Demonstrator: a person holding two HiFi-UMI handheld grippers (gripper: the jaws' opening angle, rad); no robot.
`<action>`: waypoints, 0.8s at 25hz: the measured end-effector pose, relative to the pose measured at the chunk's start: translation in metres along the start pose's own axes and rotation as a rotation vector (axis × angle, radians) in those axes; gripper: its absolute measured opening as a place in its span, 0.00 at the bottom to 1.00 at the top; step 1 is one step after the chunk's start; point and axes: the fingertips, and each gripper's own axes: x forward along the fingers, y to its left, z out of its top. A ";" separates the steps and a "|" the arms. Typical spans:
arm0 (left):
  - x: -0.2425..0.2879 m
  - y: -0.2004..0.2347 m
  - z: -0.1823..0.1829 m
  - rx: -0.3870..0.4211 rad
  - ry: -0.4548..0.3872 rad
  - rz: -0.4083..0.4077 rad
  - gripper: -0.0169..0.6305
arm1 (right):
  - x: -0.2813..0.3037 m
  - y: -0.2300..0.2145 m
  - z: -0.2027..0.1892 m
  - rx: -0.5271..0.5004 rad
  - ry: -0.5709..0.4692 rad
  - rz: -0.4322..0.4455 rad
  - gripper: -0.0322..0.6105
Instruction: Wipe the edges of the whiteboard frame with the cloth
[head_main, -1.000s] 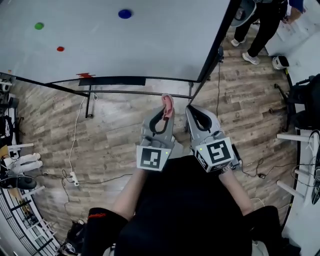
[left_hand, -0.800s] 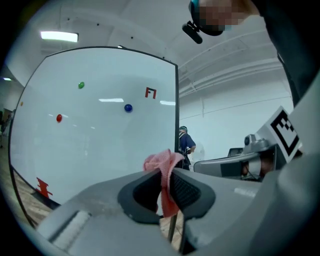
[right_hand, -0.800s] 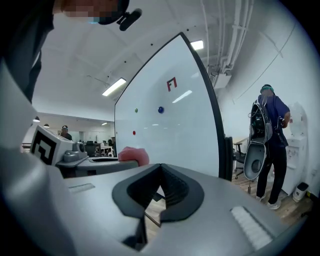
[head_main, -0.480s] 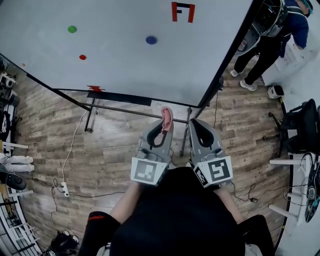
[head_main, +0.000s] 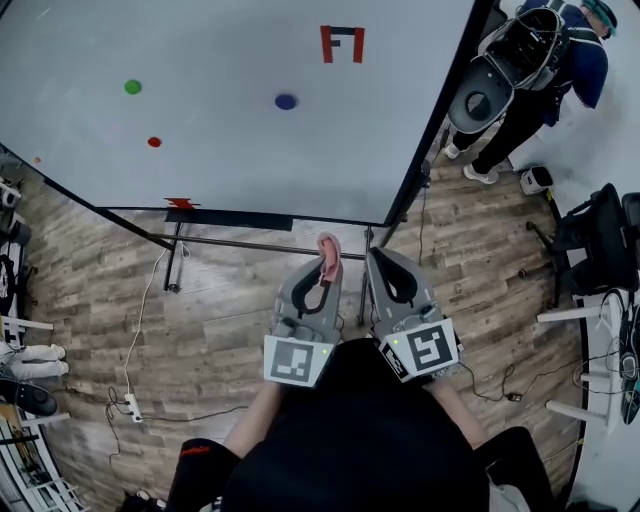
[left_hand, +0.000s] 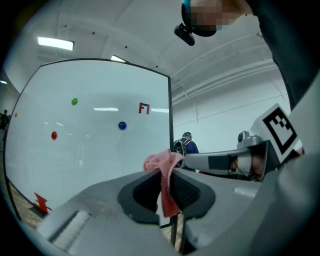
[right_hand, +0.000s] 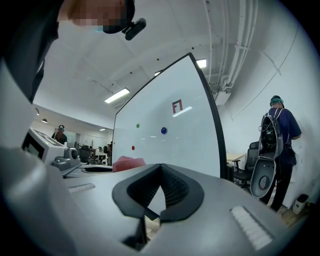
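Note:
A large whiteboard on a stand fills the upper head view, with a black frame edge down its right side and a black tray strip along the bottom. My left gripper is shut on a pink cloth, which sticks out past the fingertips, short of the board's lower right corner. In the left gripper view the pink cloth is pinched between the jaws, with the frame edge behind it. My right gripper is beside the left, shut with nothing in it. Its view shows the frame edge.
Coloured magnets and a red mark sit on the board. A person with a backpack stands at the upper right beyond the board. Cables trail over the wooden floor; black chairs and table legs stand at the right.
The view has tilted up, so more of the whiteboard shows, and the person at the upper right has come further into view. Both grippers hold the same pose, the cloth still pinched.

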 end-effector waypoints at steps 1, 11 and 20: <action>-0.002 0.002 0.000 -0.008 -0.003 0.008 0.09 | 0.001 0.002 -0.001 0.000 0.001 0.006 0.05; -0.011 0.012 -0.010 -0.019 0.011 0.056 0.09 | 0.002 0.006 -0.009 0.008 0.023 0.031 0.05; -0.005 0.001 -0.005 0.016 -0.015 0.039 0.09 | -0.011 -0.004 -0.013 0.007 0.030 0.010 0.05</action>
